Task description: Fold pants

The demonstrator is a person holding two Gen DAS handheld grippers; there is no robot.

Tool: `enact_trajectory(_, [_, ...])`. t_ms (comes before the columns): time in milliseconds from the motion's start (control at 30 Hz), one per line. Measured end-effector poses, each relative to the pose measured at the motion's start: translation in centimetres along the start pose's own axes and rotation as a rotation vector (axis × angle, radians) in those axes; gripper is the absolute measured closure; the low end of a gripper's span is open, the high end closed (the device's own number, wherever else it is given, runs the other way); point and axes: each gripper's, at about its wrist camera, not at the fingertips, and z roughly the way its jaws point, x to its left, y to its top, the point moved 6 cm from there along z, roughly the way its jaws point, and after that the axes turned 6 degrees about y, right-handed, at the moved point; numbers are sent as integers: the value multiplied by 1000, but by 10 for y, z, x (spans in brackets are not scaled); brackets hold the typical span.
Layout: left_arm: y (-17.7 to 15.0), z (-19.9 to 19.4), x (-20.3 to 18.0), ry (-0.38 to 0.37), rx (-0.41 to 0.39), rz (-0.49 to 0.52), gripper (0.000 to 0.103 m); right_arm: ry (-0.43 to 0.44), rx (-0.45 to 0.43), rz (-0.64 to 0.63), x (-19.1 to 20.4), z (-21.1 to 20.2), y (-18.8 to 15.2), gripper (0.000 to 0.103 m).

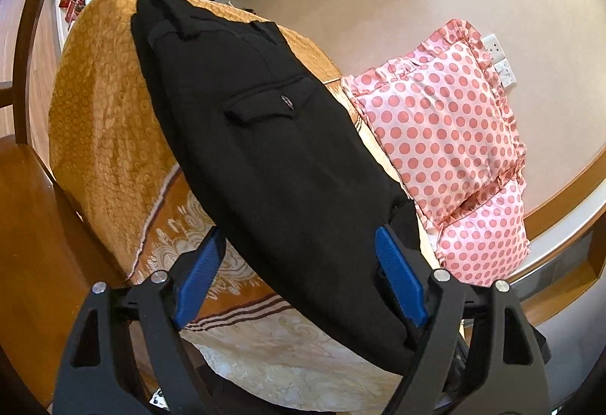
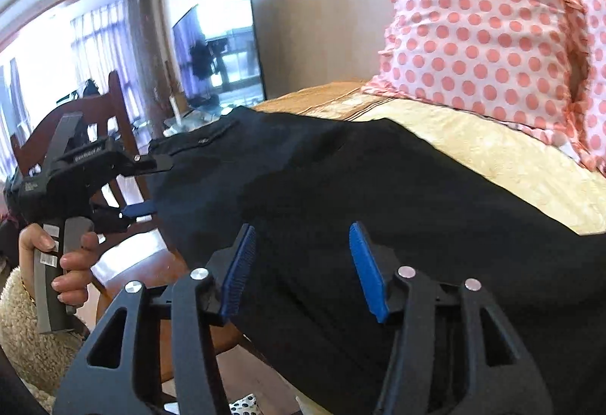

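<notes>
Left wrist view. Pants (image 1: 265, 134): black, lying lengthwise on the bed (image 1: 98, 134), already doubled into a long narrow strip; back pocket with button faces up, waistband at the far end. Pillows (image 1: 447, 127): pink dotted, just beside the pants, on the wall side. Left gripper (image 1: 299, 256): jaws spread wide, one blue pad on either side of the near end of the pants; nothing is pinched. The right-hand pad appears to touch the cloth edge; the other stands apart from it, over the bedcover.

Right wrist view. Pants (image 2: 378, 195): fill the middle of the frame, draped over the bed's near edge. Right gripper (image 2: 299, 259): jaws open, pads poised above the cloth, holding nothing. Left gripper (image 2: 147, 184): seen side-on at the pants' left margin, held in the left hand (image 2: 64, 263); one finger above the cloth, one below, still apart. Pillows (image 2: 484, 28): behind the pants. Television (image 2: 219, 62): on the wall beyond the pants.

Step in hand, as judged: taking hold of the leg end for a crosswise fold toward the waistband. To do well: pinch all layers together at both corners, lift evenly, keep the edge taut, lay it down square to the waistband.
</notes>
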Motion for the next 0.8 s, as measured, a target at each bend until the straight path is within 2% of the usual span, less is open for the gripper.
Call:
enact_trajectory(167, [3,0,-1,-3,1,0,23,-20,58,-92,20,24,-2,49])
enact_trajectory(267, [5,0,0,-6,5,-10,23,-92,59,-158,24,30,-7,67])
enact_trajectory(300, [5,1,0,-6,5,-9,23,-104,55,-145,21,30,-6,75])
enact_trajectory(400, [5,0,1,-5,6,-5,23,-102,39,-79,10,24,-2,91])
enact_trajectory(500, [5,0,0,-7,7,-8,23,-105,-4,-67,5,15,1,93])
enact_trajectory(567, [6,1,1,-12,10,-14,23,-41,-40,-63,8,3,0,94])
enact_trajectory(633, [6,1,1,-21,13,-23,23,-23,-51,-101,16,-7,-3,94])
enact_trajectory(800, [8,4,1,-21,14,-37,23,-28,48,-196,31,4,-24,91])
